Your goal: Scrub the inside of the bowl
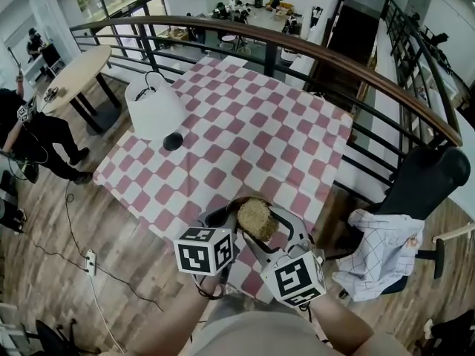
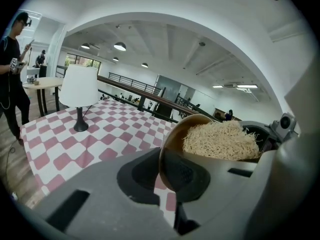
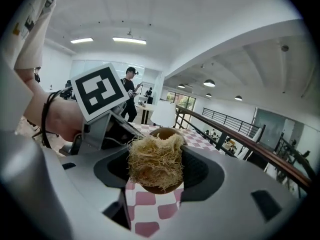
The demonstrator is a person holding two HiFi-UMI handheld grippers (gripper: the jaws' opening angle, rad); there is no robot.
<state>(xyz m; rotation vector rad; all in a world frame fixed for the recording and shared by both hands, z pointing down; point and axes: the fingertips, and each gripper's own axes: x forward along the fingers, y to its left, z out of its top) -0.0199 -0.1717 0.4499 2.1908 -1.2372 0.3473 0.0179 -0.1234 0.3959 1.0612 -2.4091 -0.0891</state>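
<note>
A brown wooden bowl (image 1: 246, 208) is held up in the air over the near edge of the checked table (image 1: 245, 139), tipped on its side. My left gripper (image 1: 225, 217) is shut on the bowl's rim; in the left gripper view the rim (image 2: 165, 156) runs between the jaws of the left gripper (image 2: 169, 178). A pale, fibrous scrubber (image 1: 257, 218) fills the bowl's mouth. My right gripper (image 1: 278, 225) is shut on that scrubber (image 3: 155, 159), which presses against the bowl (image 3: 161, 188) behind it. In the right gripper view the right gripper (image 3: 156, 170) faces the left gripper's marker cube (image 3: 100, 91).
A white-shaded lamp (image 1: 152, 106) stands at the left of the table. A curved railing (image 1: 297, 50) runs behind the table. A black chair (image 1: 427, 188) with a shirt (image 1: 378, 251) draped over it is at the right. At far left are a round table (image 1: 74, 76) and a person (image 1: 30, 136).
</note>
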